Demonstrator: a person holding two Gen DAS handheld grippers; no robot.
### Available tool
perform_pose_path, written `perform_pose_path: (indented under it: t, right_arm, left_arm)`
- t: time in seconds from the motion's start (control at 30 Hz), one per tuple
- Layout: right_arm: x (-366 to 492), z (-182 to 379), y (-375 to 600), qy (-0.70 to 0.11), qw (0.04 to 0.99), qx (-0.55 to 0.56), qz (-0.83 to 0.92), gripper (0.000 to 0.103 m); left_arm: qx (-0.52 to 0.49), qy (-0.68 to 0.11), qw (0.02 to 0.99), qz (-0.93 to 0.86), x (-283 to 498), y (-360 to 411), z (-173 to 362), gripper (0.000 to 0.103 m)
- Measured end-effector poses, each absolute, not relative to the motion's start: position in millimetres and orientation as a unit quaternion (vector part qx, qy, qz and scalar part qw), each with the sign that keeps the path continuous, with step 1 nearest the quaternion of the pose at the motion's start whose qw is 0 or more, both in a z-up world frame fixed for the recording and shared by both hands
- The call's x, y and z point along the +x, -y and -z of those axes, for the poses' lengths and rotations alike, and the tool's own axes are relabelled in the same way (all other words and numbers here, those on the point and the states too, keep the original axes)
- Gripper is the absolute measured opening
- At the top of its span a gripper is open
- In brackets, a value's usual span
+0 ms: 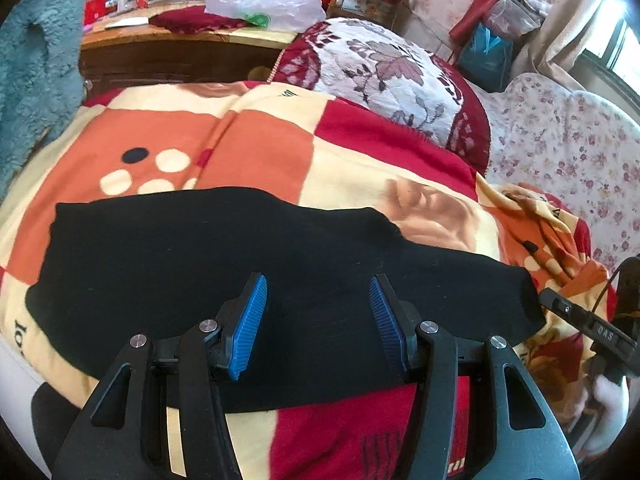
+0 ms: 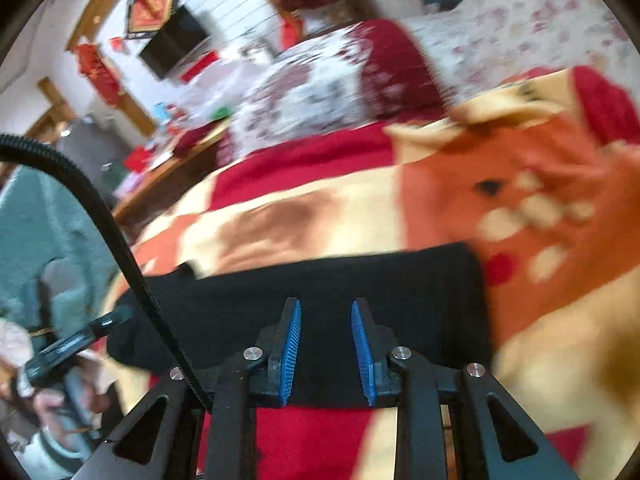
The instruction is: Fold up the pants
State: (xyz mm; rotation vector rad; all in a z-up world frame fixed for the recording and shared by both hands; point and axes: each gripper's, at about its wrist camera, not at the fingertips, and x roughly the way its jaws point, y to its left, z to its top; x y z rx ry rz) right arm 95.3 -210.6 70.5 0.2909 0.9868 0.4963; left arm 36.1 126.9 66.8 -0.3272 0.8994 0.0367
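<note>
- The black pants (image 1: 224,280) lie flat, folded, on the blanket (image 1: 248,136).
- Left gripper (image 1: 318,320) over their near edge, jaws apart, holding nothing.
- Right gripper (image 2: 326,354) likewise parted and seemingly empty, though that view is blurred.
- A pillow (image 1: 384,76) lies beyond.
</note>
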Motion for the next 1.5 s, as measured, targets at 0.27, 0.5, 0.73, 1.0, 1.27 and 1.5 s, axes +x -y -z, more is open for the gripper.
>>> perform_pose_path:
  t: [0.27, 0.5, 0.73, 1.0, 1.27, 1.5]
  right_arm:
    - [81.0, -72.3, 133.0, -0.468, 0.827, 0.081, -0.301, 0.033]
    - [113.7, -66.9, 61.0, -0.471, 0.807, 0.051, -0.353, 0.039]
    - [175.3, -37.6, -5.0, -0.538, 0.740, 0.056, -0.399, 0.041]
    - [184.3, -34.9, -14.2, -0.491, 0.789, -0.011, -0.369, 0.010]
    - [173.1, -43.2, 7.2, -0.481, 0.803, 0.044, -0.348, 0.010]
    - [133.0, -67.6, -30.4, -0.454, 0.777, 0.035, -0.435, 0.031]
  left_arm:
    - [-0.148, -0.426, 0.892, -0.029, 30.3, -131.8, -65.1, 0.053]
    - [-0.162, -0.422, 0.889, -0.070, 28.5, -168.4, -64.2, 0.053]
    - [-0.179, -0.425, 0.881, -0.102, 34.5, -203.5, -55.8, 0.053]
    - [-0.174, -0.440, 0.874, -0.113, 48.5, -210.8, -34.8, 0.054]
    - [-0.175, -0.430, 0.878, -0.118, 40.6, -213.6, -41.9, 0.054]
    - [-0.202, -0.416, 0.872, -0.163, 18.9, -242.2, -46.3, 0.054]
